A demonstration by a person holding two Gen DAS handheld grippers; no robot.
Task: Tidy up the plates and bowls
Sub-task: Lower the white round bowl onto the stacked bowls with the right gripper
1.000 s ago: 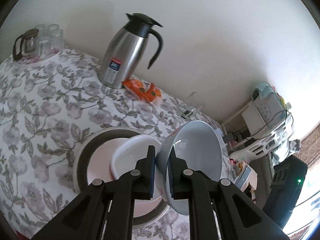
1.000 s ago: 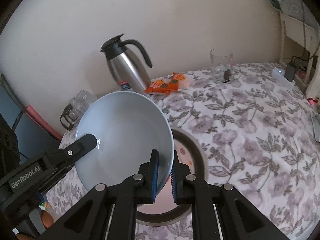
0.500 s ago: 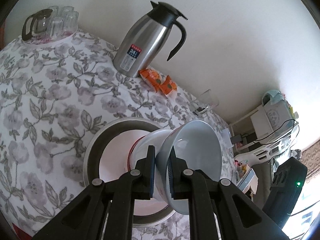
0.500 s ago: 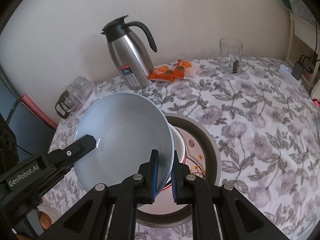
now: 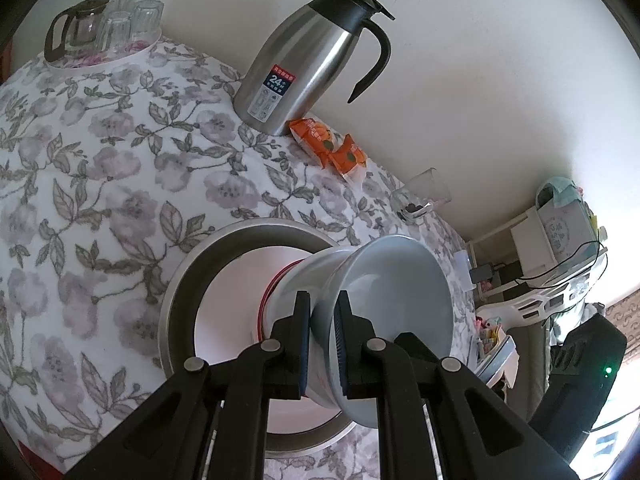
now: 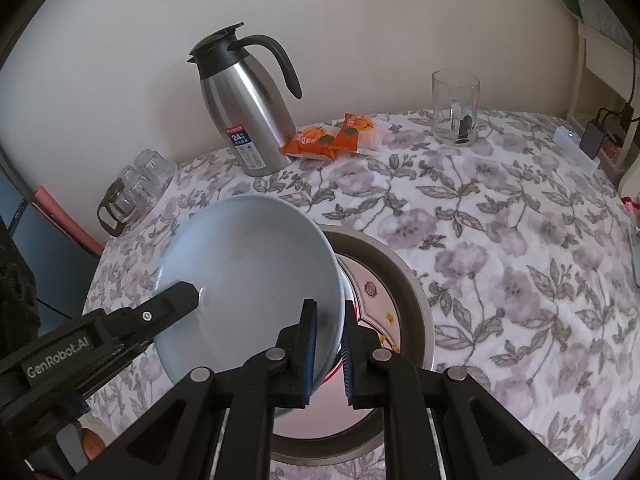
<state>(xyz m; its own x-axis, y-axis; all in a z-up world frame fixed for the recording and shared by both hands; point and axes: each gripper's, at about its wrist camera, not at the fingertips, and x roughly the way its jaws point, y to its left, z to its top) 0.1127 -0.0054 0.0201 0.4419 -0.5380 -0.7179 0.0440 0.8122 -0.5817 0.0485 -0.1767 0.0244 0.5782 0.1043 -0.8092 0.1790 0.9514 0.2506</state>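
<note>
**Blue-grey bowl going onto the stack**

We have both tools clamped on one blue-grey bowl (image 6: 248, 280). Our right gripper (image 6: 328, 344) pinches the rim nearest us, pads nearly together on the thin wall; our left gripper (image 5: 322, 340) grips the rim on its side the same way, and its finger shows across the bowl in the right wrist view. The bowl is tilted, its base set toward a white bowl (image 5: 304, 284) just beyond the pads; whether the two touch we cannot tell. That white bowl sits on a patterned plate (image 6: 380, 304) inside a round metal tray (image 6: 416, 292) directly below our fingers.

Judging from this, the stack is partly built: the plate and one bowl are in place, and the blue-grey bowl is not yet nested or released. Farther out stand a steel thermos jug (image 6: 244, 112), orange snack packets (image 6: 332, 136) and a glass mug (image 6: 456, 108), none of them dishes to sort.
</note>
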